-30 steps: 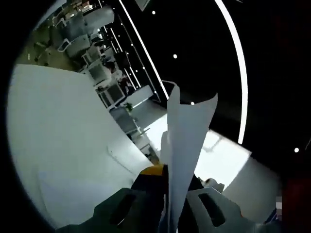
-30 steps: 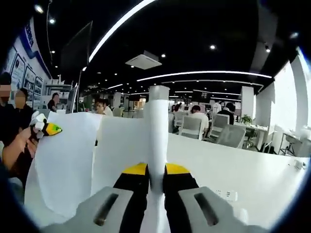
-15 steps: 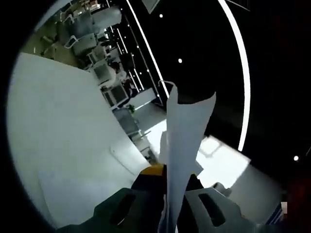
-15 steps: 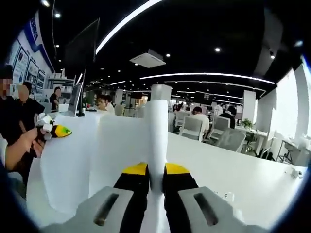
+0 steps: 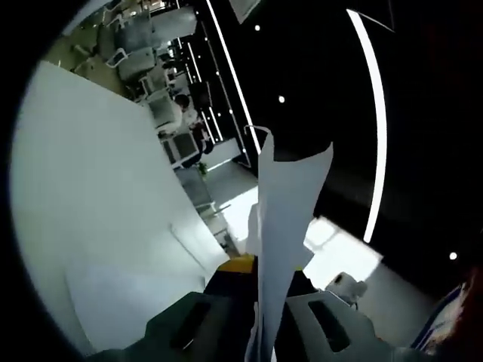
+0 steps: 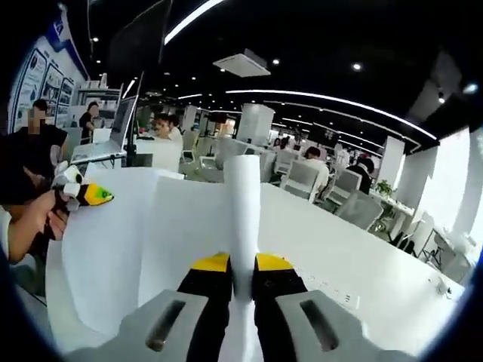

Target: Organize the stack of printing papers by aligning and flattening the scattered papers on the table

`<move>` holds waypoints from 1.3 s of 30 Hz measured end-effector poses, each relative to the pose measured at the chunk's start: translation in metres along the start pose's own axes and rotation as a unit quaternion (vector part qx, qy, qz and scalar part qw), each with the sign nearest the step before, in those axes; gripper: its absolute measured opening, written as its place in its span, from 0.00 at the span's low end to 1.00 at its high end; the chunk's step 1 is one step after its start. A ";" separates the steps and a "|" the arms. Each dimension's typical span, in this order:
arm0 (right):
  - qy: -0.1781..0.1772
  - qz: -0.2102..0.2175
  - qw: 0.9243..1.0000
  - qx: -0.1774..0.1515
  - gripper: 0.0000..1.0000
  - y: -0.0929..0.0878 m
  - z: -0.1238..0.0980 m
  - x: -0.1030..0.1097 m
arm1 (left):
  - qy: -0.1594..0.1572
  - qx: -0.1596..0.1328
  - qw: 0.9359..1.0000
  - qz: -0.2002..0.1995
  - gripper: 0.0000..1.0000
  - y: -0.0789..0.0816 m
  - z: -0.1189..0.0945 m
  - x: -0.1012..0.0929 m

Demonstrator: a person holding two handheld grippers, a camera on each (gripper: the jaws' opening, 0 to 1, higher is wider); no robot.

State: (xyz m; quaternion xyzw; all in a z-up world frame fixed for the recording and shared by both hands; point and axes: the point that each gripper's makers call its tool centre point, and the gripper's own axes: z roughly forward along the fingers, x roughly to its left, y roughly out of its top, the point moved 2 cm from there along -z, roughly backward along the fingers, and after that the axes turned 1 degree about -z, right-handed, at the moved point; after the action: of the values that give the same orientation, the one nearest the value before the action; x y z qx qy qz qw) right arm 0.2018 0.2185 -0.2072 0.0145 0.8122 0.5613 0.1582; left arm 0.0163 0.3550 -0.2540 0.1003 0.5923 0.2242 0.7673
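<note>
Gripping papers [image 6: 181,226]; table [image 6: 355,264] beneath.

You hold the white printing papers [image 6: 173,226] upright off the white table [image 6: 355,264], clamped at 2 edges. In the right gripper view, the sheets stand on end; the near edge [image 6: 243,211] rises between the yellow-tipped jaws and the broad face spreads left, bowed. In the left gripper view, the papers [image 5: 285,204] show edge-on as a narrow tall strip, top corners curling apart. Sheet count: cannot tell.
</note>
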 end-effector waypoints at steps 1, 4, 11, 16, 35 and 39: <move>0.003 0.000 1.000 0.002 0.06 0.000 0.003 0.003 | 0.002 -0.001 1.000 -0.003 0.06 0.000 -0.003 0.002; 0.013 0.003 1.000 0.007 0.06 0.000 0.012 0.013 | 0.005 -0.001 1.000 -0.009 0.06 0.001 -0.010 0.007; 0.027 -0.002 0.999 0.025 0.06 -0.005 0.025 0.025 | 0.013 0.001 1.000 -0.008 0.06 0.003 -0.019 0.020; 0.034 -0.006 0.999 0.032 0.06 -0.005 0.030 0.032 | 0.012 0.002 1.000 -0.012 0.06 0.000 -0.019 0.023; 0.032 -0.006 0.999 0.037 0.06 -0.007 0.027 0.037 | 0.013 0.019 1.000 -0.015 0.06 -0.016 -0.020 0.018; 0.035 -0.006 0.999 0.034 0.06 -0.006 0.027 0.039 | 0.026 0.017 0.999 -0.016 0.06 -0.016 -0.022 0.023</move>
State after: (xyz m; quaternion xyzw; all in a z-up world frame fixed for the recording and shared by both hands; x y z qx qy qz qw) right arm 0.1730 0.2487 -0.2306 -0.0049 0.8357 0.5330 0.1322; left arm 0.0032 0.3494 -0.2871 0.0981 0.6171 0.2043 0.7536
